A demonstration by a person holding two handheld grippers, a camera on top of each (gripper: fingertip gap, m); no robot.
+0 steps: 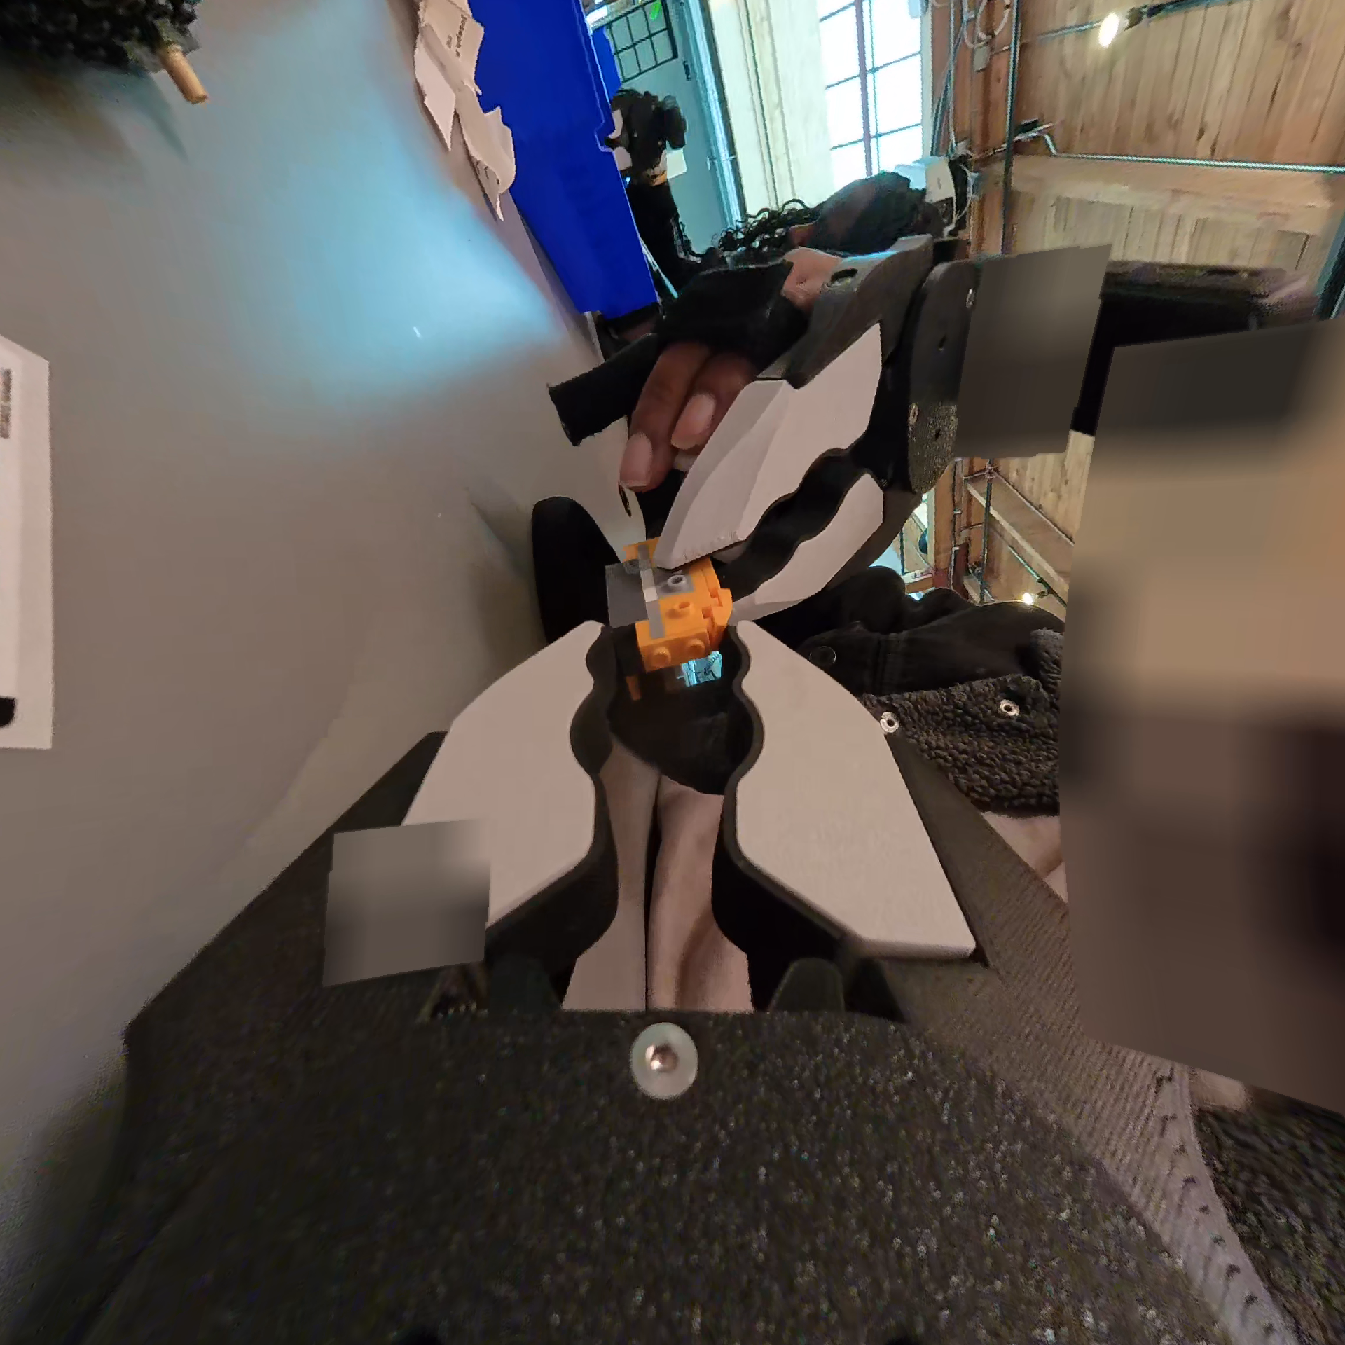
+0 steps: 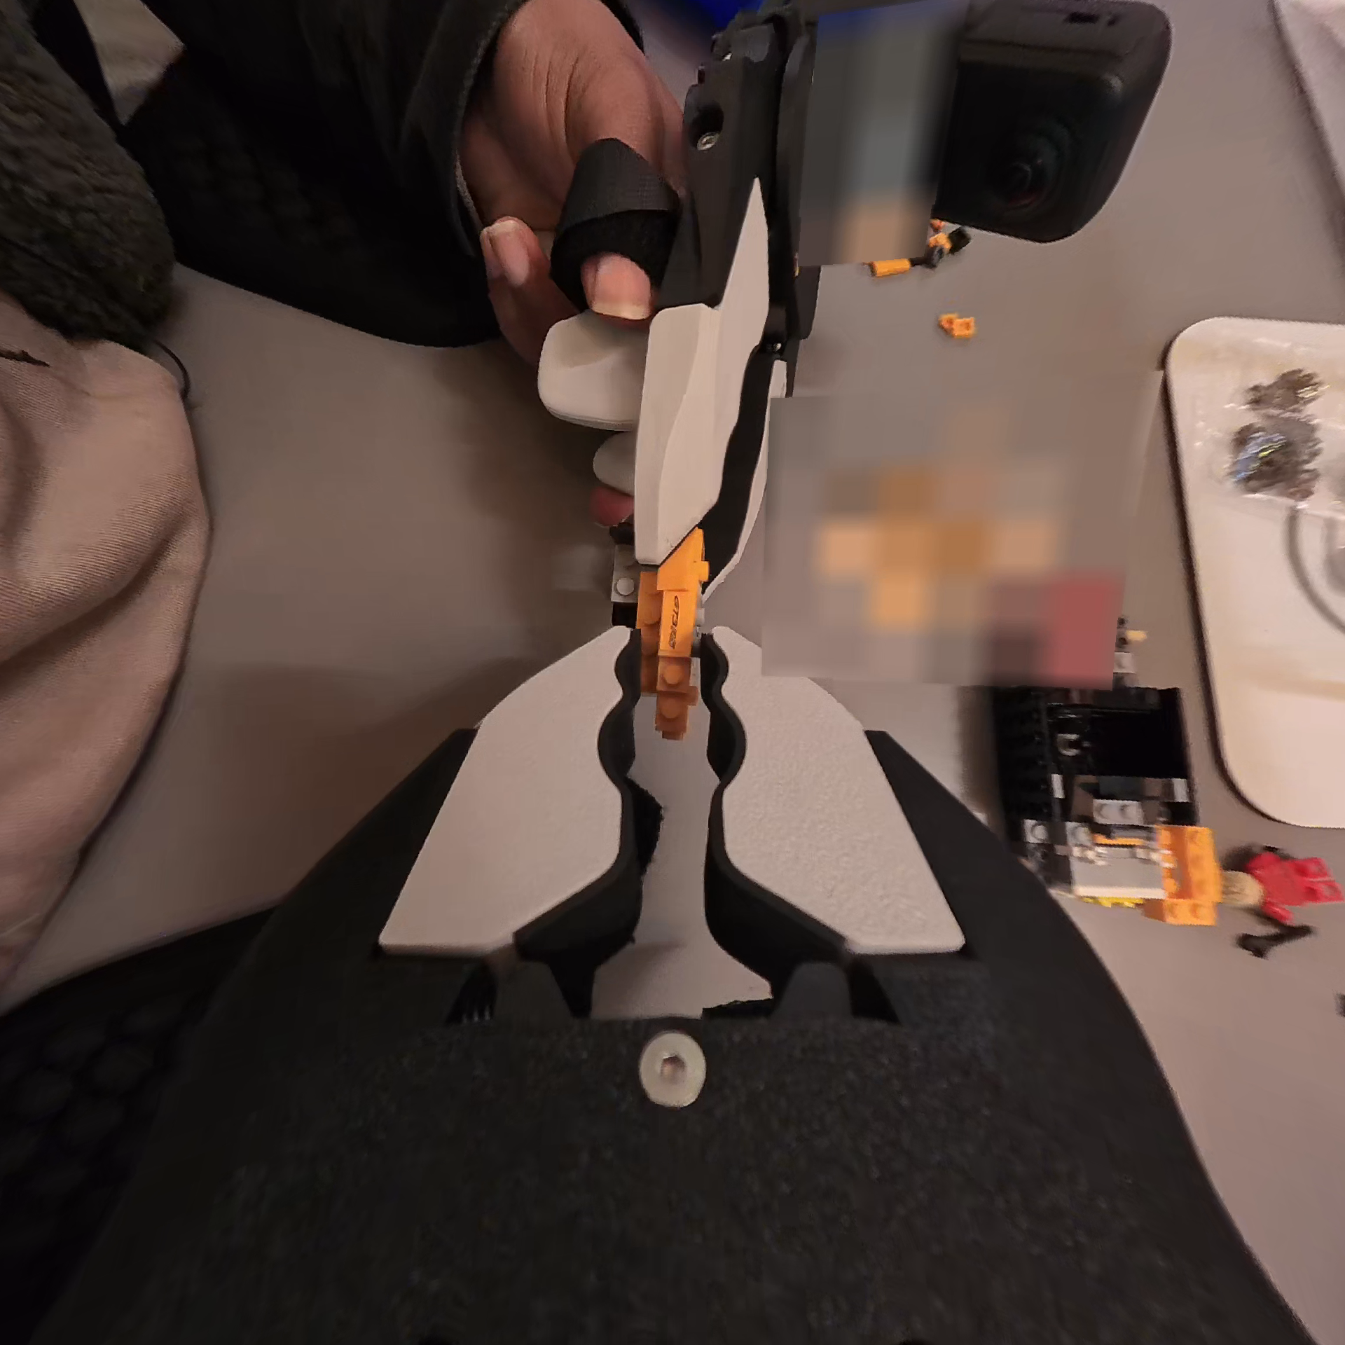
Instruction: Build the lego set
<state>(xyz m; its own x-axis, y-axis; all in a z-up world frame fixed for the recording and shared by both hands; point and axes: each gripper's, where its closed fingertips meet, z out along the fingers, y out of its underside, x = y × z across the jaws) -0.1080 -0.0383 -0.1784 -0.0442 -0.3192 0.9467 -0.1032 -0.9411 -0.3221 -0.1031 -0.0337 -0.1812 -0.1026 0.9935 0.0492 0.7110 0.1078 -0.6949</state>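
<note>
A small orange and grey lego assembly (image 1: 680, 619) is held in the air above the grey table (image 2: 364, 473). My left gripper (image 1: 666, 633) is shut on it, one fingertip on each side. My right gripper (image 2: 669, 640) is also shut on the same assembly (image 2: 673, 619), gripping its lower orange part. In the left wrist view the right gripper (image 1: 651, 560) comes in from above, tips on the assembly's grey strip. In the right wrist view the left gripper (image 2: 662, 560) comes down edge-on from above. A person's hand (image 2: 582, 182) holds each tool.
A black lego build with grey and orange bricks (image 2: 1106, 800) lies on the table at right, next to red minifigure pieces (image 2: 1288, 884). A white tray (image 2: 1237, 691) holds a bag of dark parts. Loose orange pieces (image 2: 957, 325) lie farther back. A blue bin (image 1: 560, 145) stands beyond. Both grippers' tips are close together, under 4 cm apart.
</note>
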